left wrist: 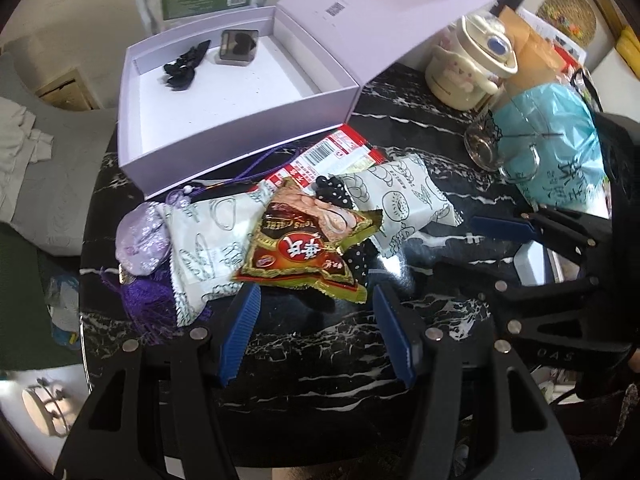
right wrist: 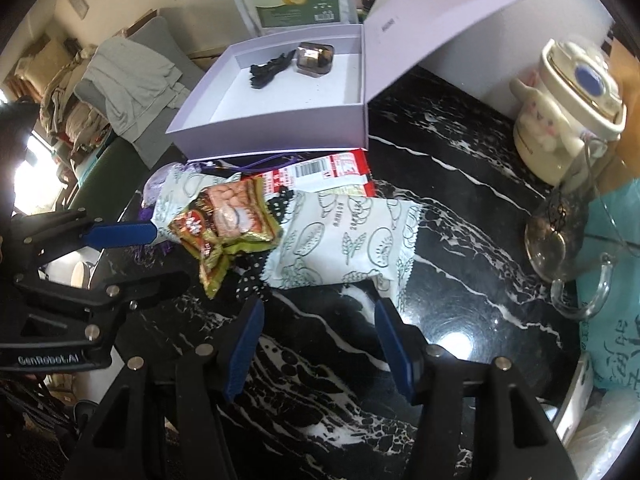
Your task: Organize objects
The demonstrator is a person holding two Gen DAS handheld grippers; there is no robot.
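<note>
Both claws sit closest to the lens, blue pads parted with only bare surface between them: left claw (left wrist: 316, 332) just short of the gold snack packet, right claw (right wrist: 318, 344) just short of a white patterned packet. Neither grips anything.

Black marble table (left wrist: 320, 360), white-veined, carries everything.

Lilac box (left wrist: 240, 152), lid hinged open toward the back, stands at the far side of the pile. Inside: a black bow-like piece (left wrist: 186, 64) and a small dark square case (left wrist: 238, 47); most of the floor is free.

Loose pile lies just in front of the box wall. By size:
- two white patterned packets, one on the right (left wrist: 408, 204), one on the left (left wrist: 208, 240)
- red-and-white packet (left wrist: 340, 156), partly under the others
- gold snack packet (left wrist: 308, 248), on top, overlapping the left white one and a black dotted fabric (left wrist: 340, 196)
- lilac sachet (left wrist: 140, 240) with purple tassel, at the left edge

Off to the right: cream cartoon mug (left wrist: 464, 72), glass cup (left wrist: 484, 148), teal bag (left wrist: 560, 152).

Judged step: each claw coming in for its own packet, to go into the box.

To do it well: take the top gold packet first, by its crimped near edge, so the layers beneath stay put. Pinch foil only, avoiding the dotted fabric. The right claw should bite the near corner of its packet. Keep both claws apart on the lift; clear the box wall before release.
</note>
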